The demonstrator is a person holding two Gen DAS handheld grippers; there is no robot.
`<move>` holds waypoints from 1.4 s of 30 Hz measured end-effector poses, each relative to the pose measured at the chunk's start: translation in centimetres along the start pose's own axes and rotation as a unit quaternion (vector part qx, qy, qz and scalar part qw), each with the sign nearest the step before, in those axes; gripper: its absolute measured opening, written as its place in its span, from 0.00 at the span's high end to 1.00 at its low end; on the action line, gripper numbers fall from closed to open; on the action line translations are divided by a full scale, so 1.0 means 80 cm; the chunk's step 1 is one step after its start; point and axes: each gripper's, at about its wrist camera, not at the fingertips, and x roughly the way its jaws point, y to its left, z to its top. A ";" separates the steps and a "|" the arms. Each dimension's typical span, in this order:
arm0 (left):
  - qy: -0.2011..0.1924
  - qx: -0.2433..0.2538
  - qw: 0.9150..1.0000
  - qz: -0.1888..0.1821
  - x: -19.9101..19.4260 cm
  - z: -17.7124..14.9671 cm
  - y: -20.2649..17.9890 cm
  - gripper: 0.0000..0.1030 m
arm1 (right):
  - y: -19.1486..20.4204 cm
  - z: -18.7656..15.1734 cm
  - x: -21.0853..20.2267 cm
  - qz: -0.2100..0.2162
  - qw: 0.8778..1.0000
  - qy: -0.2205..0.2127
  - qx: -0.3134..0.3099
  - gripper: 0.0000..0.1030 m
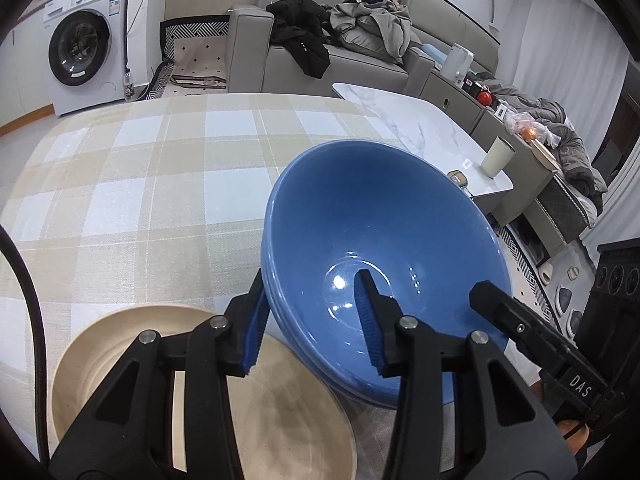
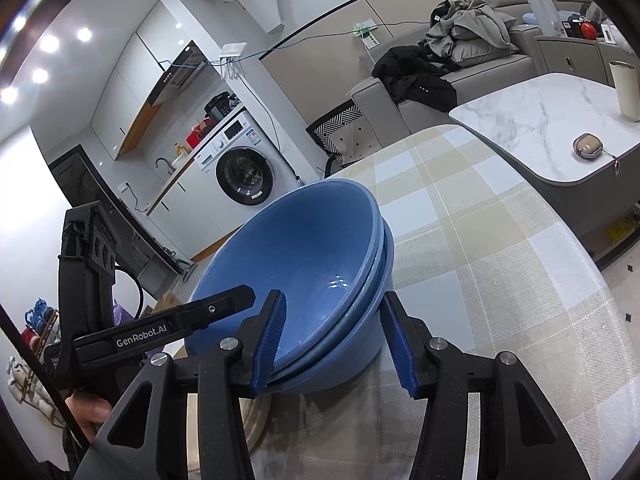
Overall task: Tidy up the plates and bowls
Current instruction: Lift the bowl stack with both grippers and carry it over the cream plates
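Blue stacked bowls [image 1: 384, 248] are straddled at opposite rims by both open grippers [image 1: 316, 320] [image 2: 340, 340], neither seen clamped.

We are working in a lived-in home: washing machine [image 2: 245, 175] beside a kitchen sink counter [image 2: 170, 178], grey sofa [image 1: 340, 60] carrying piled clothes [image 1: 372, 24], marble coffee table [image 1: 420, 128], and a plaid-clothed desk [image 1: 160, 168].

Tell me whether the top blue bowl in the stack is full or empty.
Empty. The top blue bowl shows only bare glossy glaze with light reflections at its bottom, in both wrist views; nothing lies inside but a gripper finger.
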 end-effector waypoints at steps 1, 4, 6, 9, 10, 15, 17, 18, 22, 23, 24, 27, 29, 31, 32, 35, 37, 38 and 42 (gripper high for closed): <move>-0.002 0.003 1.000 0.001 -0.002 0.000 -0.001 0.62 | 0.001 0.000 -0.001 0.000 1.000 -0.001 -0.001 0.50; -0.005 0.006 1.000 0.002 -0.008 -0.001 -0.004 0.62 | 0.004 0.001 -0.005 0.000 1.000 -0.004 -0.005 0.50; -0.007 0.008 1.000 0.003 -0.012 -0.002 -0.005 0.62 | 0.006 0.002 -0.008 0.001 1.000 -0.007 -0.006 0.50; -0.012 0.011 1.000 0.003 -0.022 -0.002 -0.008 0.62 | 0.011 0.004 -0.012 0.001 1.000 -0.010 -0.012 0.50; -0.014 0.011 1.000 0.003 -0.026 -0.002 -0.009 0.62 | 0.013 0.004 -0.014 0.001 1.000 -0.011 -0.014 0.50; -0.025 0.015 1.000 0.008 -0.048 -0.005 -0.015 0.62 | 0.023 0.008 -0.023 0.005 1.000 -0.021 -0.023 0.50; -0.031 0.014 0.999 0.007 -0.059 -0.006 -0.015 0.62 | 0.028 0.010 -0.026 0.007 0.999 -0.023 -0.027 0.50; -0.033 0.014 0.999 0.007 -0.062 -0.006 -0.016 0.62 | 0.031 0.010 -0.028 0.008 0.999 -0.025 -0.030 0.50; -0.041 0.017 0.999 0.013 -0.083 -0.011 -0.019 0.62 | 0.042 0.012 -0.036 0.012 0.999 -0.031 -0.037 0.50; -0.044 0.017 0.999 0.012 -0.089 -0.012 -0.020 0.62 | 0.046 0.013 -0.039 0.013 0.999 -0.033 -0.040 0.50; -0.046 0.017 0.999 0.011 -0.095 -0.014 -0.020 0.62 | 0.048 0.013 -0.041 0.014 0.998 -0.034 -0.043 0.50; -0.053 0.014 0.998 0.010 -0.112 -0.018 -0.022 0.62 | 0.059 0.014 -0.049 0.017 0.998 -0.042 -0.052 0.50; -0.055 0.016 0.998 0.012 -0.123 -0.022 -0.023 0.62 | 0.065 0.014 -0.053 0.019 0.997 -0.044 -0.057 0.50; -0.059 0.015 0.998 0.011 -0.134 -0.026 -0.023 0.62 | 0.072 0.014 -0.056 0.021 0.997 -0.045 -0.064 0.50; -0.060 0.014 0.998 0.011 -0.139 -0.027 -0.022 0.62 | 0.075 0.014 -0.058 0.022 0.996 -0.046 -0.067 0.50; -0.065 0.009 0.998 0.013 -0.156 -0.033 -0.019 0.62 | 0.086 0.013 -0.062 0.025 0.996 -0.047 -0.077 0.50; -0.069 0.007 0.997 0.014 -0.168 -0.038 -0.017 0.62 | 0.093 0.011 -0.065 0.028 0.995 -0.047 -0.083 0.50; -0.070 0.006 0.997 0.015 -0.174 -0.040 -0.016 0.62 | 0.098 0.010 -0.066 0.030 0.995 -0.047 -0.087 0.50; -0.074 0.001 0.997 0.019 -0.194 -0.047 -0.009 0.62 | 0.111 0.007 -0.066 0.035 0.993 -0.046 -0.098 0.50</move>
